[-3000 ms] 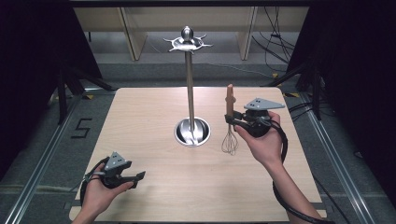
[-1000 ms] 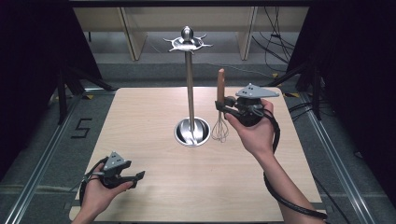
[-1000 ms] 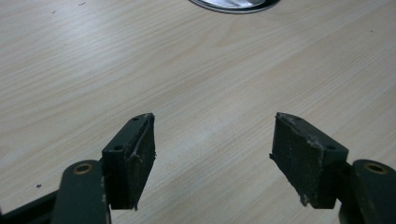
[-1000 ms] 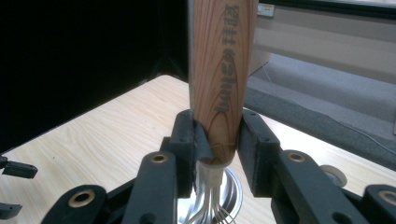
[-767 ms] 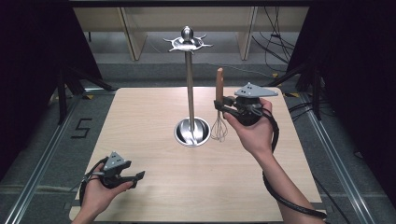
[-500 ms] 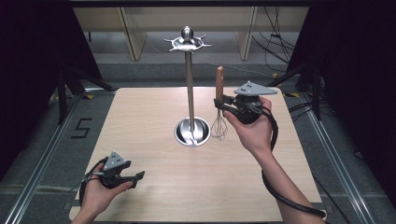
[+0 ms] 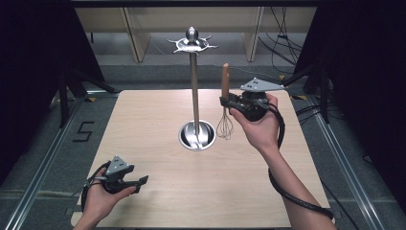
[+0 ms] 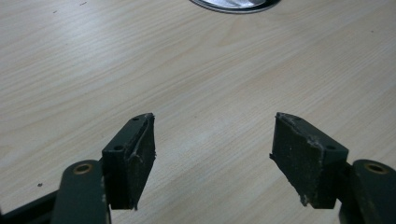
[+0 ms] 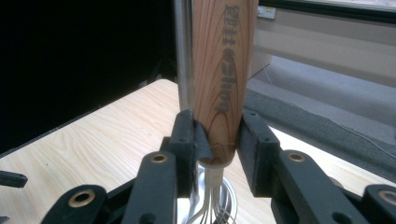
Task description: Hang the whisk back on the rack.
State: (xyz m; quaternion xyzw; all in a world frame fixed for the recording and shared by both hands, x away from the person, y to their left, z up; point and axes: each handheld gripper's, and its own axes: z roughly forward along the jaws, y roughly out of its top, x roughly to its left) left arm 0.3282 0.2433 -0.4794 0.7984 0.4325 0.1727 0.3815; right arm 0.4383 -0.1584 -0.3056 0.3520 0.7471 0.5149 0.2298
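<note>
A whisk with a wooden handle (image 7: 224,81) and wire loops (image 7: 224,128) hangs upright in the air, to the right of the steel stand's pole (image 7: 194,91). My right gripper (image 7: 226,102) is shut on the lower end of that handle (image 9: 223,84), wires pointing down. The stand has a round base (image 7: 197,135) and a crown of hooks (image 7: 192,45) at the top. My left gripper (image 7: 142,181) rests low at the table's near left, open, with bare wood between its pads (image 8: 135,156).
The light wooden table (image 7: 158,110) is surrounded by dark floor and metal rails. Shelving legs stand beyond the far edge. The stand's base edge (image 8: 236,4) lies ahead of the left gripper. A cable trails from the right forearm off the near right.
The right gripper carried the whisk up and left toward the stand pole, then only crept in the last second. The left gripper stayed put.
</note>
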